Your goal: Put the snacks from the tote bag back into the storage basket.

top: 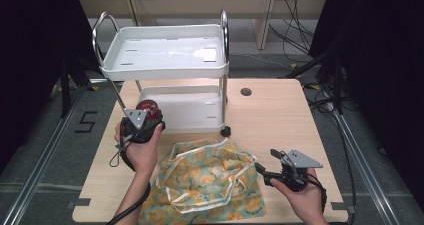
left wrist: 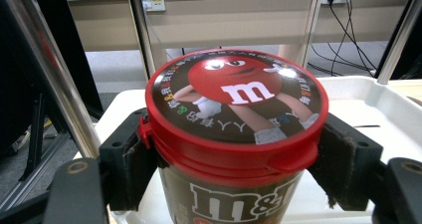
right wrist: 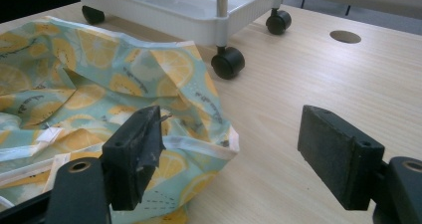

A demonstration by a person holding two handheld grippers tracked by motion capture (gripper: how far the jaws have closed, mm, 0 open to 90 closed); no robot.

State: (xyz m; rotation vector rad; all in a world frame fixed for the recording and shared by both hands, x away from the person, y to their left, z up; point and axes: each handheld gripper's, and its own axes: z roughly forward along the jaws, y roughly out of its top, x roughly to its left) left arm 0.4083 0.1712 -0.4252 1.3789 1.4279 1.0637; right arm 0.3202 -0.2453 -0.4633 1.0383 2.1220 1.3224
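An M&M's tub (left wrist: 234, 139) is clamped between the pads of the left claw (left wrist: 236, 167), held upright beside the white cart's (top: 165, 55) lower tray. Its red lid bears a cartoon candy figure; its body is brown. The right claw (right wrist: 234, 157) is held apart at the lemon-print bag's (right wrist: 74, 84) edge on the desk (right wrist: 308, 74).

Two hand-held grippers, the left gripper (top: 141, 124) and right gripper (top: 280, 167), were black, each topped by a grey three-cornered plate. Square black jaws carried worn pads and round screw holes. Black cables trailed along bare forearms.
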